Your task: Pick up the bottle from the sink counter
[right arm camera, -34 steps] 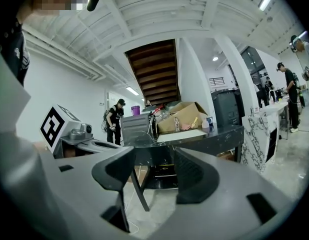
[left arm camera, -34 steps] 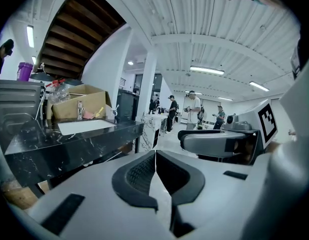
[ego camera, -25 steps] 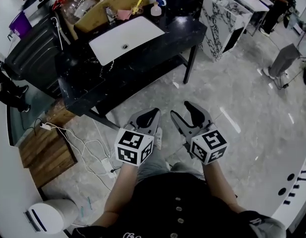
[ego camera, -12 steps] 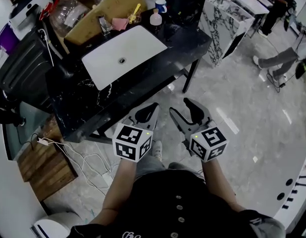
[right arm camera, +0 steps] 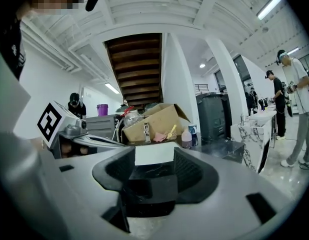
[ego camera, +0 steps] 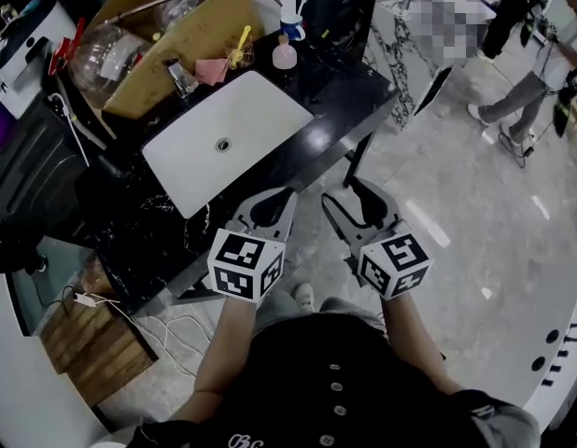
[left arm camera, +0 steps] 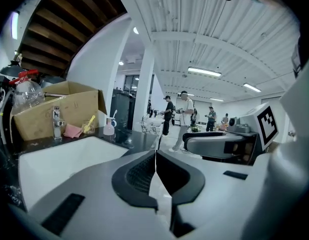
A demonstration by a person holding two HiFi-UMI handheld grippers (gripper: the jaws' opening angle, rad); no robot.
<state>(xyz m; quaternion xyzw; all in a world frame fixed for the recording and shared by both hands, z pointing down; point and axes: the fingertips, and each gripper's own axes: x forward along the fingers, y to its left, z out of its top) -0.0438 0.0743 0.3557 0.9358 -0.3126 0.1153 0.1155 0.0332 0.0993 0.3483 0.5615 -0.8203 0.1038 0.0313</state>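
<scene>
Pink-tinted, the single bottle is seen standing on the black counter just beyond the far right corner of the one white sink, with one mug close behind it and one cardboard box along the sink's far side. Two tools are held short of the sink's near edge, the left tool with jaws together, the right tool with jaws apart and empty. The step is judged best done by the right tool being carried over the sink and closed squarely on the bottle's body, clear of the mug.
</scene>
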